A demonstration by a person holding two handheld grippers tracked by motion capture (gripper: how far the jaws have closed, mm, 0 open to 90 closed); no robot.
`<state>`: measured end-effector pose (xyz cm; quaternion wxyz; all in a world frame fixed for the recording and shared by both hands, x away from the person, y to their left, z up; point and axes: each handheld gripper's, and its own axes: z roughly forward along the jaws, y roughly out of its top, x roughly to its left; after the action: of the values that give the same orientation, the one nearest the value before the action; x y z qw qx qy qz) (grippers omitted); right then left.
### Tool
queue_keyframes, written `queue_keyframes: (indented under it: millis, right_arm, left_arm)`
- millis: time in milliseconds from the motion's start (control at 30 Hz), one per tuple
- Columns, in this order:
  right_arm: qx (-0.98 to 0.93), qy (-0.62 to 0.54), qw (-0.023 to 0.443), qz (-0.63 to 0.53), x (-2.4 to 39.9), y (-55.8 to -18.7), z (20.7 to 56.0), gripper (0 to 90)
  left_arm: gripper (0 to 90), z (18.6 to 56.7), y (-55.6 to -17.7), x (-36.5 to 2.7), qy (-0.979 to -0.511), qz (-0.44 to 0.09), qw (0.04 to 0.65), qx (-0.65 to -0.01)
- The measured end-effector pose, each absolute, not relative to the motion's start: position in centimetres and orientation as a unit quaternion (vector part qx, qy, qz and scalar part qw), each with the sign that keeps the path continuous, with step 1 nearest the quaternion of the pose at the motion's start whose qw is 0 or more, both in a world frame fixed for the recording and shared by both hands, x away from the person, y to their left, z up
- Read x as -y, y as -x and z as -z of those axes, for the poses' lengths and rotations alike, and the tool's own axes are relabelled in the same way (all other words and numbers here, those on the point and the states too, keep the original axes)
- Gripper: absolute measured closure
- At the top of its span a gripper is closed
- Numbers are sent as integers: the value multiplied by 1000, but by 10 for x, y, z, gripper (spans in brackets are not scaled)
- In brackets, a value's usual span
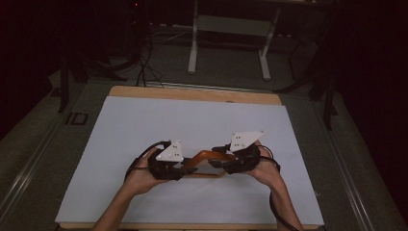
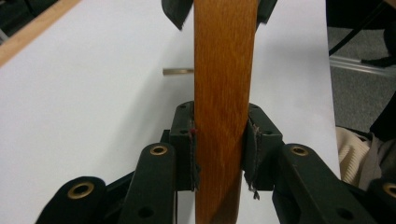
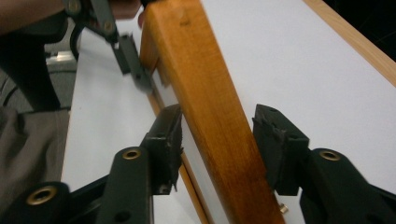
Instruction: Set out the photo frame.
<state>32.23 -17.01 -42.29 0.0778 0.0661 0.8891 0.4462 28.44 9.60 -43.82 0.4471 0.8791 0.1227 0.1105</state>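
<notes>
Forearms come in from six o'clock in the high view, each hand carrying tongs. Left tongs and right tongs face each other across a short gap, and an orange-brown wooden bar spans it, lifted above the white tabletop. Its long axis runs roughly from eight o'clock to two o'clock, one end at each hand.

Looking along the left tongs, the bar stands straight from six to twelve o'clock, and both pads are clamped flat on its sides. Right tongs show at twelve o'clock, at the bar's far end, and a small brass-coloured piece lies on the tabletop at ten o'clock.

Seen from the right tongs, the bar slants from five o'clock up to eleven o'clock between the jaws. They stand apart: the left pad is close to touching, while the right pad leaves a clear gap. Judging by this, the left hand carries the bar, and the right must close squarely across its width.
</notes>
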Motion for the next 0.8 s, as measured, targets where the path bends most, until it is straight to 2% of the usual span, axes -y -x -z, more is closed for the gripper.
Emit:
queue_keyframes:
  millis: [233,367,433,500,533,800]
  right_arm:
    - [-891,-38,75,-446,169,-318,423,671]
    - [-887,-40,92,-450,170,-314,425,682]
    - [-887,-40,94,-451,172,-312,425,683]
    - [-886,-38,96,-452,173,-312,426,683]
    - [-885,-40,97,-454,174,-311,426,683]
    - [-879,-53,103,-462,183,-307,430,683]
  left_arm:
    - [660,431,-285,-109,-858,-134,474,-143]
    - [611,435,-290,-111,-844,-118,496,-165]
    - [527,435,-292,-113,-841,-112,499,-174]
    - [495,436,-294,-115,-838,-104,503,-182]
    - [448,436,-295,-116,-836,-99,507,-185]
    - [380,438,-298,-125,-807,-68,553,-195]
